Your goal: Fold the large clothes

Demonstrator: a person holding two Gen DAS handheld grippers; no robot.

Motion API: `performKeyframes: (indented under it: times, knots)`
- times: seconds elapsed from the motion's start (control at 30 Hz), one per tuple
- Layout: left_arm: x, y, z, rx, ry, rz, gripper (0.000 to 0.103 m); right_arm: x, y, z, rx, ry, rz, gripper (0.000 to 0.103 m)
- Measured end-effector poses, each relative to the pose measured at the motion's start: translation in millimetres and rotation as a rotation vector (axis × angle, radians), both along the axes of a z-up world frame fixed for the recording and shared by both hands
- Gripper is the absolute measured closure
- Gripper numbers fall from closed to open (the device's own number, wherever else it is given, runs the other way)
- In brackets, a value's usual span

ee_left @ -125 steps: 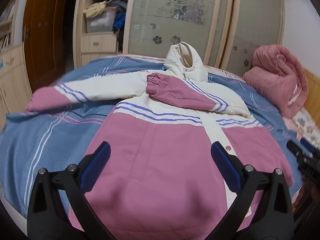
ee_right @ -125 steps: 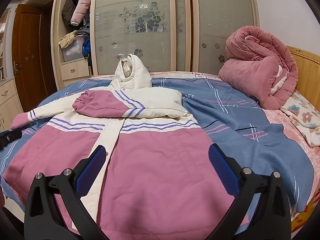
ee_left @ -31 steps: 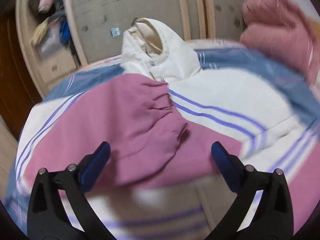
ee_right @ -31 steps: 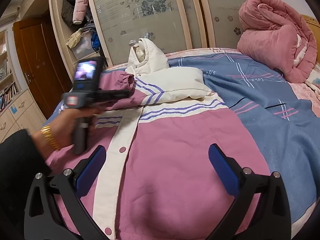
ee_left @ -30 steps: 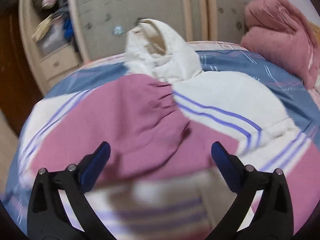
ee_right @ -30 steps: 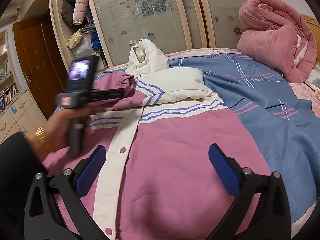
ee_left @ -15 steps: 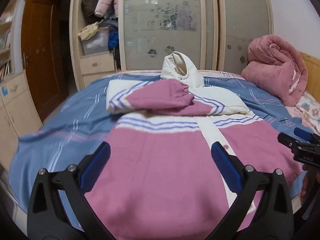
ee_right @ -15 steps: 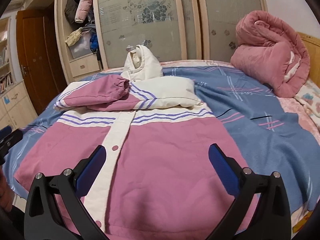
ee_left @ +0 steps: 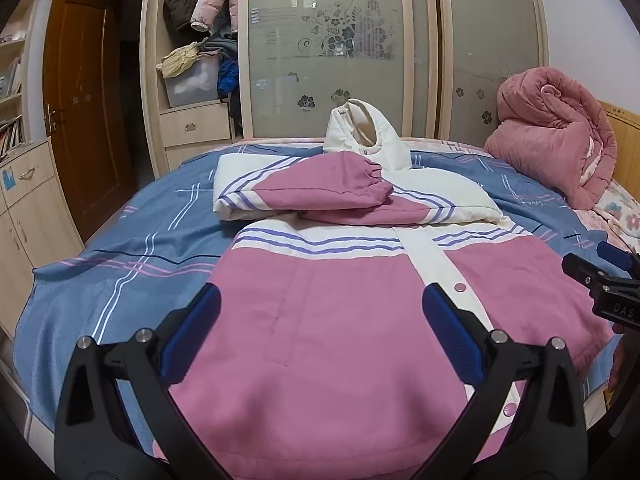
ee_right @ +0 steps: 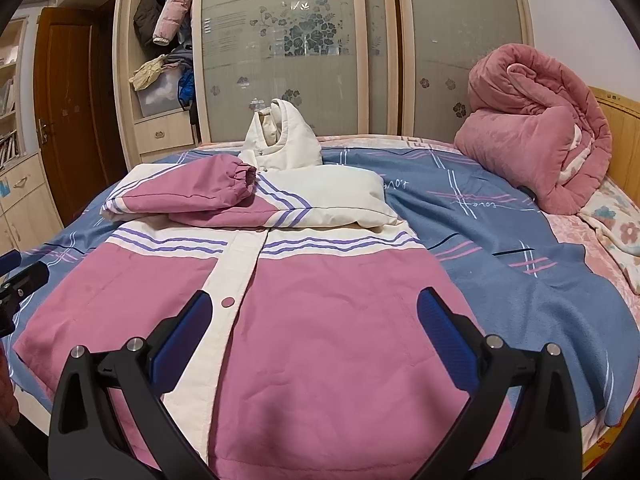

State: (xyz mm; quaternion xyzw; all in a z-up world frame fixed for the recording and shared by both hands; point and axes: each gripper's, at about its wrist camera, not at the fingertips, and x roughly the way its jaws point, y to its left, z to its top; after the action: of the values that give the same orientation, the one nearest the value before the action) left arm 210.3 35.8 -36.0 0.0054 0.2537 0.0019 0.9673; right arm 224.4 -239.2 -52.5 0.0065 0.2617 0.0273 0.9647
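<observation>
A large pink and white hooded jacket [ee_left: 340, 300] lies face up on the bed, also in the right wrist view [ee_right: 320, 320]. Both sleeves are folded across its chest, the left sleeve [ee_left: 320, 190] on top; its white hood [ee_left: 366, 136] stands up at the far end. My left gripper [ee_left: 320, 320] is open and empty above the jacket's hem, left of the button strip. My right gripper [ee_right: 316, 324] is open and empty above the hem, right of the strip. Each gripper shows at the other view's edge [ee_left: 608, 288] [ee_right: 16, 280].
The jacket lies on a blue striped bedspread [ee_left: 120, 264]. A rolled pink quilt [ee_right: 540, 136] sits at the bed's far right by the wooden headboard [ee_right: 616, 120]. A wardrobe with frosted sliding doors [ee_left: 328, 52] and an open shelf of clothes stands behind. A wooden door [ee_left: 80, 120] and drawers [ee_left: 28, 208] are left.
The left sleeve, spread out to the left four seconds ago, is now folded across the chest. My left gripper has pulled back from the sleeve to the hem. Both grippers stay open.
</observation>
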Motion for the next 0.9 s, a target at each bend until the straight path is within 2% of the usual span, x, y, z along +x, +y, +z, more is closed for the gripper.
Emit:
performKeyframes:
  times: [0.9]
  knots:
    - [8.3, -12.7, -4.3, -0.016, 0.013, -0.024, 0.002, -1.5, -4.0, -4.1, -0.003, 0.008, -0.001, 0.001]
